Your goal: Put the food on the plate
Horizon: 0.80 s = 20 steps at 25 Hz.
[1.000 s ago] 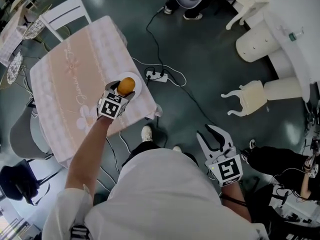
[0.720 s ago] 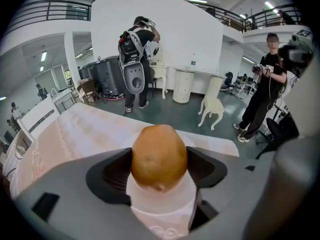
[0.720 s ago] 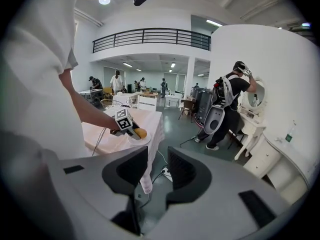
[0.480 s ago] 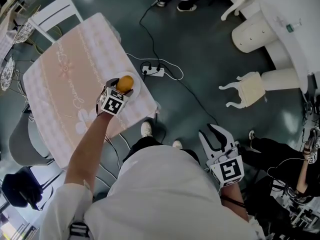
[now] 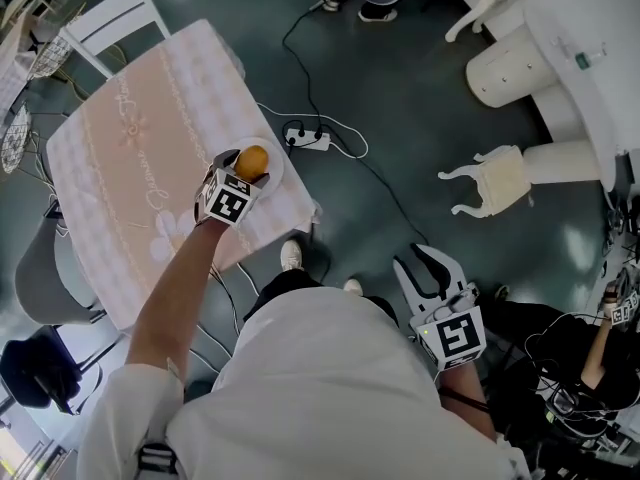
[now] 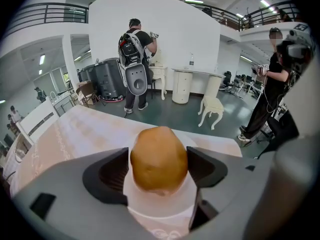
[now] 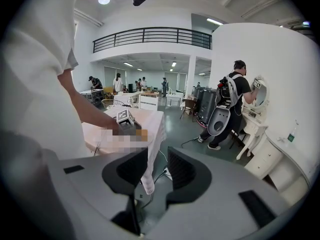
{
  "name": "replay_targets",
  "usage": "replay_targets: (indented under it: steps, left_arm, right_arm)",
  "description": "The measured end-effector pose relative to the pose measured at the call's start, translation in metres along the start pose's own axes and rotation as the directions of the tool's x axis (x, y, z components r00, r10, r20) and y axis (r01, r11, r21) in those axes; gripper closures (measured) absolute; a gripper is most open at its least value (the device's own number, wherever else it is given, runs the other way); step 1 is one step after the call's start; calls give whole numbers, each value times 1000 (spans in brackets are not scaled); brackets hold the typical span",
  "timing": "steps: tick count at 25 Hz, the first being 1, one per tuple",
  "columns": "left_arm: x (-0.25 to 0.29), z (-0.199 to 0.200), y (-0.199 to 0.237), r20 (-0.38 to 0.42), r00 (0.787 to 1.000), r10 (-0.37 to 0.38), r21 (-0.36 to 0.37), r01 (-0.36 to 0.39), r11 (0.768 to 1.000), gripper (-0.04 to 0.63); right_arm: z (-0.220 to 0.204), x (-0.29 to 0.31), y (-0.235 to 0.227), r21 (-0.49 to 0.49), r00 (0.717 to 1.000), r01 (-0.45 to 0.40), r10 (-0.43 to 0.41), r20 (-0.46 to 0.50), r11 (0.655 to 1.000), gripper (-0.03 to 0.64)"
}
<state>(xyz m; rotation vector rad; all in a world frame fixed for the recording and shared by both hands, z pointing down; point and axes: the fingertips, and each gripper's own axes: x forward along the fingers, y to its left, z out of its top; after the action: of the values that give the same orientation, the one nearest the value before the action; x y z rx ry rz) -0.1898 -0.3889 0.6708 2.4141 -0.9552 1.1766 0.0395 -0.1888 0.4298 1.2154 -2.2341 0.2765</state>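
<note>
the left hand-held gripper (image 5: 243, 172) reaches out over the near right corner of the worktop (image 5: 120, 158), a table under a pale pink cloth at the upper left of the head view. its 2 jaws are clamped on the food (image 6: 159, 158), a round orange-brown piece, 1 jaw pressed to each side. the food is right above the white plate (image 5: 279, 171), which lies at that corner of the worktop close to the edge; in the left gripper view the plate shows under the food, but i cannot tell whether the food touches it.

the right hand-held gripper (image 5: 422, 270) hangs at the lower right of the head view, beside the person's hip and over the dark floor (image 5: 420, 158), well apart from the worktop. its jaws are apart with nothing between them; in the right gripper view only floor shows through the gap.

a white chair (image 5: 120, 20) is at the far side of the worktop, and a power strip (image 5: 305, 139) with cables lies on the floor near the plate corner.
</note>
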Motion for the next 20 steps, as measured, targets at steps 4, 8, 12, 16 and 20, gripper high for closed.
replay_targets:
  steps: [4, 8, 12, 16, 20]
  left_arm:
    - [-6, 3, 1, 15, 1000, 8, -8, -8, 1000, 221]
    - [-13, 7, 1, 32, 999, 27, -9, -26, 1000, 202]
    - [-24, 14, -3, 56, 998, 43, -9, -42, 999, 199]
    - [-40, 23, -9, 95, 993, 71, -8, -70, 997, 199]
    - [-64, 34, -19, 154, 982, 107, -28, -104, 994, 199]
  right_arm:
    - [0, -2, -1, 4, 1000, -2, 2, 8, 1000, 483]
    - [3, -3, 1, 1, 999, -14, 14, 29, 1000, 483]
    - [2, -7, -1, -3, 999, -26, 26, 45, 1000, 483]
    - [-1, -12, -3, -16, 997, -43, 44, 57, 999, 483]
    - [-12, -17, -4, -25, 996, -68, 70, 57, 997, 483]
